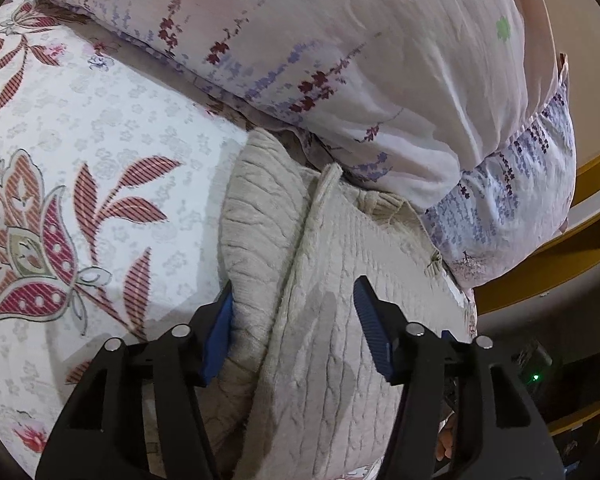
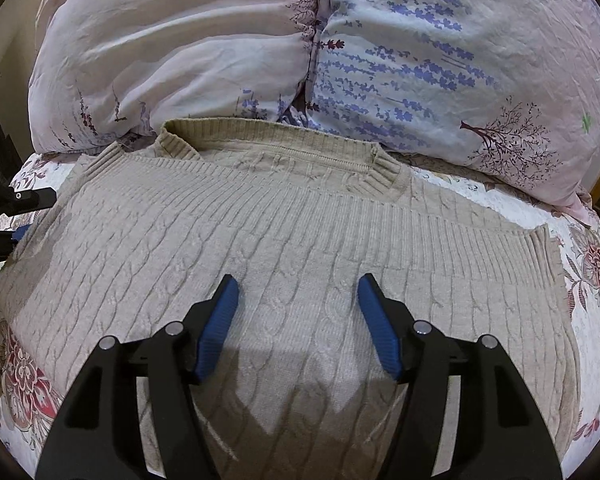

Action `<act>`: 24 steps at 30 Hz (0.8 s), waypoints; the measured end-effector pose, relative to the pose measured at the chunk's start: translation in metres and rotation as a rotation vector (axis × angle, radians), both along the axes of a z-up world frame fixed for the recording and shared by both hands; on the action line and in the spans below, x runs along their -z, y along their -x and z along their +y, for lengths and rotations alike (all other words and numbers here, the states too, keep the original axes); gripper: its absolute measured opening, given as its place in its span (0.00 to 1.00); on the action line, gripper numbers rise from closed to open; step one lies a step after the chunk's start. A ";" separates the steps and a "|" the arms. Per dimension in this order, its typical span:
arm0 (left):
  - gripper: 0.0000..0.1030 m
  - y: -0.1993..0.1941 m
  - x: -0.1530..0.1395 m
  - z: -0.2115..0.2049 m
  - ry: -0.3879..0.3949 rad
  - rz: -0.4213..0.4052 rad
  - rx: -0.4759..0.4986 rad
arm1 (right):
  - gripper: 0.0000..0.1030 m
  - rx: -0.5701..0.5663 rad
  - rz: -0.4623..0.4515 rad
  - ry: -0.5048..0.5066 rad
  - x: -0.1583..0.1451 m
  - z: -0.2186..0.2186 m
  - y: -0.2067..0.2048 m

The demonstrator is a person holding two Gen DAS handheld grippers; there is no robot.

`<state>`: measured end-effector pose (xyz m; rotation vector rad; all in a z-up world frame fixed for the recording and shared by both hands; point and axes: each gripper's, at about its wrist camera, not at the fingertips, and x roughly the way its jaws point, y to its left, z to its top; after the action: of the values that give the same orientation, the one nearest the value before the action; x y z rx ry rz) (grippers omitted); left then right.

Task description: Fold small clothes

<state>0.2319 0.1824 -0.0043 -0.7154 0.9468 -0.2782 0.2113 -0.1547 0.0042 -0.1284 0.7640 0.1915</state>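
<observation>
Both grippers' jaws apart over beige sweater point(image 2: 284, 240), pillows point(image 2: 340, 52) just beyond collar.

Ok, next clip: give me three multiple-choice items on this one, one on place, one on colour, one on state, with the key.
1. Where does the sweater lie?
A. On the floral bedsheet, collar toward the pillows
B. On top of the pillows
C. Hanging from a chair

2. What colour are the pads on the right gripper?
A. Red
B. Blue
C. Green

3. How do the right gripper's jaws stand?
A. Shut on the collar
B. Shut on a pillow
C. Apart over the knit, gripping nothing

Key: 1 A, the collar sits just below the pillows; 2 B, both pads are blue; 3 C, flat knit shows between the spread pads.
</observation>
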 end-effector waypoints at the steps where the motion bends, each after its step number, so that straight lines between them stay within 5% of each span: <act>1: 0.54 0.000 0.000 -0.002 -0.004 0.000 0.001 | 0.61 0.000 0.000 0.000 0.000 0.000 0.000; 4: 0.48 -0.001 0.001 -0.004 -0.013 0.007 0.003 | 0.61 0.000 0.000 -0.001 0.000 0.000 0.000; 9: 0.22 -0.006 0.005 -0.008 -0.003 0.041 -0.001 | 0.61 0.000 0.000 0.000 0.000 0.000 0.000; 24: 0.17 -0.008 -0.077 -0.079 0.158 -0.198 0.138 | 0.61 -0.017 0.012 -0.032 -0.004 -0.004 0.000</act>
<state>0.2399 0.1029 0.0723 -0.7528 0.7921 -0.5401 0.2117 -0.1588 0.0081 -0.1039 0.7712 0.2202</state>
